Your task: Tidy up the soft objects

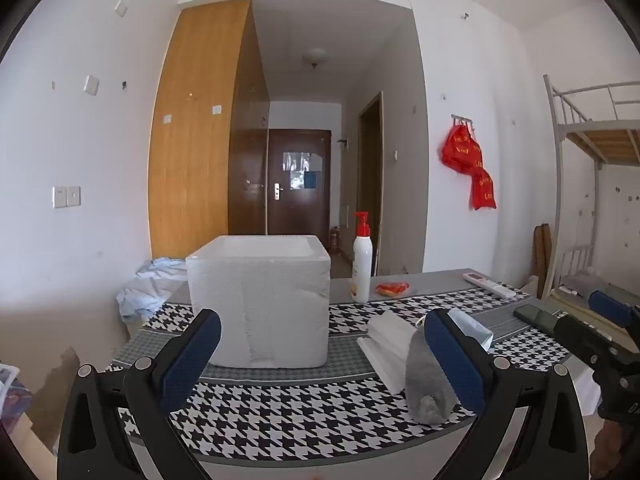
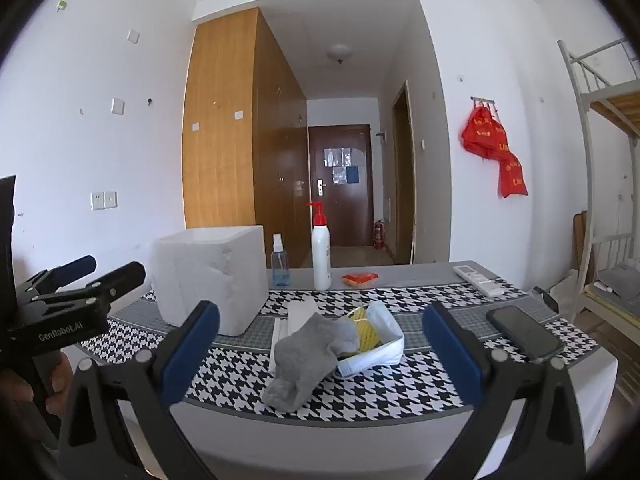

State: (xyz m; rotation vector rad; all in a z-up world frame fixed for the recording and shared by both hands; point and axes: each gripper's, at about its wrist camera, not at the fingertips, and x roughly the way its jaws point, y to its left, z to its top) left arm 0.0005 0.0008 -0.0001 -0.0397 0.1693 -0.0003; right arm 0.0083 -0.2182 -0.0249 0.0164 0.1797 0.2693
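A grey sock (image 2: 308, 356) lies on the houndstooth table cloth (image 2: 400, 384), draped over a white face mask (image 2: 376, 348) that holds a yellow foam net (image 2: 362, 330). Folded white cloth (image 2: 300, 314) lies behind them. An open white foam box (image 2: 210, 278) stands at the left. My right gripper (image 2: 320, 348) is open, in front of the sock and apart from it. My left gripper (image 1: 320, 356) is open and empty before the foam box (image 1: 260, 300), with the sock (image 1: 426, 380) beside its right finger. The left gripper also shows in the right wrist view (image 2: 84, 276).
A white pump bottle (image 2: 321, 250), a small clear spray bottle (image 2: 280, 262), an orange packet (image 2: 360, 279), a remote control (image 2: 478, 279) and a dark phone (image 2: 524, 334) lie on the table. Blue fabric (image 1: 148, 284) is heaped beyond the table's left end. A bunk bed (image 2: 608, 160) stands right.
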